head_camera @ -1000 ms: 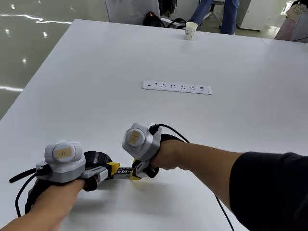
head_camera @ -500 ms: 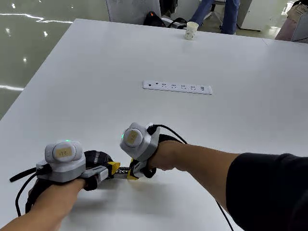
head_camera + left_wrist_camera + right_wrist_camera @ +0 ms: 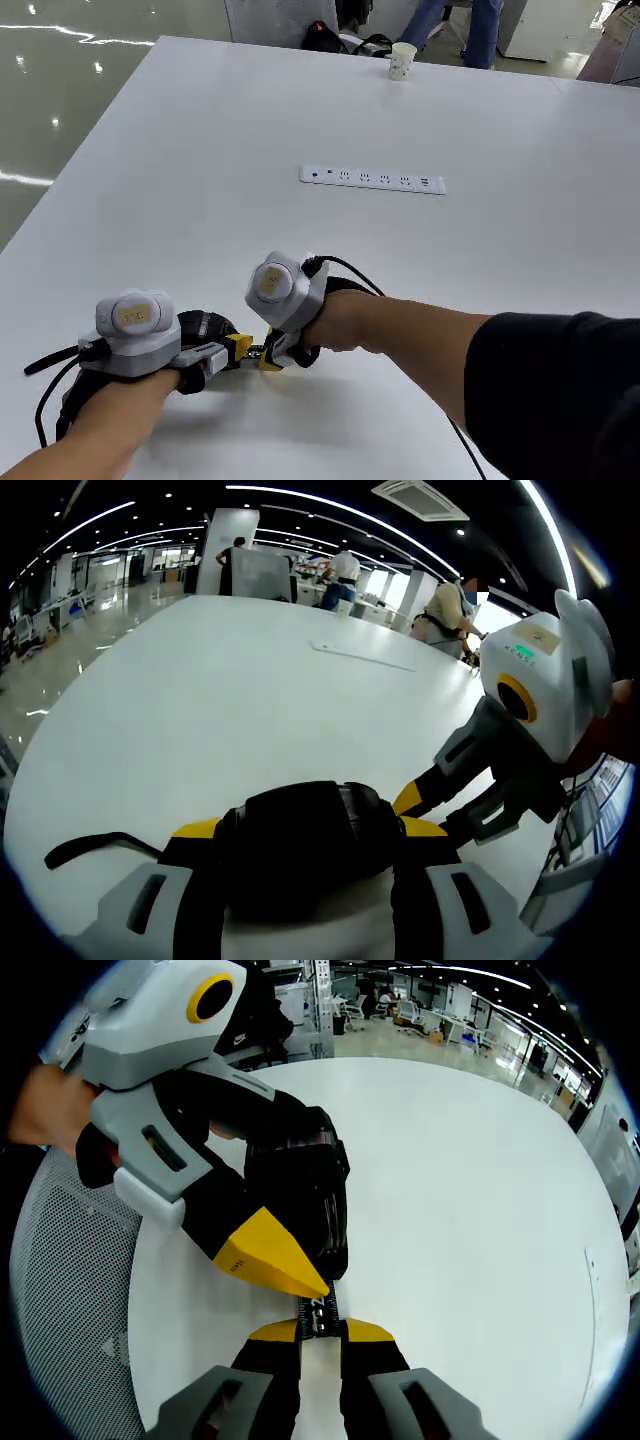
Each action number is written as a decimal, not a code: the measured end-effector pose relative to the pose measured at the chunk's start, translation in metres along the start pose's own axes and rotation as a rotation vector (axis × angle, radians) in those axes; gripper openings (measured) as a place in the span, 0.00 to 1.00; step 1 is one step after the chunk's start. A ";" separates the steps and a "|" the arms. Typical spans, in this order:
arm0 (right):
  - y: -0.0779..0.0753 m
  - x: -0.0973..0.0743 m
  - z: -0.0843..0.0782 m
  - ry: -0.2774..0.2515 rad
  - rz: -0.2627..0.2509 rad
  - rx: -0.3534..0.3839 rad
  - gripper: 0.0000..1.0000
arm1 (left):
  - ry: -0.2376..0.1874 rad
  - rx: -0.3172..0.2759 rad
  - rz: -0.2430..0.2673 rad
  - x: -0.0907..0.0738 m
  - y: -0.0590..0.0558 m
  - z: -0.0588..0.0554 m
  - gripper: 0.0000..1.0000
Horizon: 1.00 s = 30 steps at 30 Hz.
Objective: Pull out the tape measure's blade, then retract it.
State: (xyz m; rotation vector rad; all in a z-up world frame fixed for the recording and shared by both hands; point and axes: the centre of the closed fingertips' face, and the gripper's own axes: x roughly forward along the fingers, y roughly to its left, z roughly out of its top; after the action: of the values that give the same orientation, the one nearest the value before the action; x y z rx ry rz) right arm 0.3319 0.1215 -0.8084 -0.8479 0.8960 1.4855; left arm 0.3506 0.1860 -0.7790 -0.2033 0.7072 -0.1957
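The right gripper (image 3: 320,1332) has closed in on the left gripper (image 3: 236,350) over the past second, so the blade (image 3: 318,1312) between them is down to a short stub. Retraction looks almost finished. The right fingers pinch the blade tip. The left fingers clamp the black tape measure (image 3: 205,327), which sits near and left on the surface (image 3: 300,110), not far from its left edge. Open room lies far and right, with the power strip (image 3: 372,180) and paper cup (image 3: 402,61) well apart.

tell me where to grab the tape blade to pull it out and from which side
Grip the short bare stretch of blade just outside the tape measure, coming straight at its mouth, in line with the blade. The strip is thin and exits straight, and the left hand-held gripper steadies the case.
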 end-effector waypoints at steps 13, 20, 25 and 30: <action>0.001 0.004 0.009 -0.007 -0.014 -0.025 0.11 | 0.000 -0.003 0.001 0.000 0.001 0.000 0.63; 0.000 0.006 0.012 -0.020 -0.010 -0.012 0.11 | -0.001 -0.004 0.001 0.001 0.002 0.000 0.63; 0.001 0.008 0.016 -0.025 -0.012 -0.003 0.11 | -0.001 -0.005 0.002 0.002 0.002 0.000 0.63; 0.002 0.010 0.021 -0.036 -0.014 0.000 0.11 | 0.000 -0.005 0.000 0.002 0.003 0.001 0.63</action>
State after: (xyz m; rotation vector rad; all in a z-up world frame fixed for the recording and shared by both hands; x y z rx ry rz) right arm 0.3282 0.1441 -0.8080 -0.8239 0.8614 1.4840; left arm 0.3531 0.1880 -0.7807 -0.2085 0.7080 -0.1936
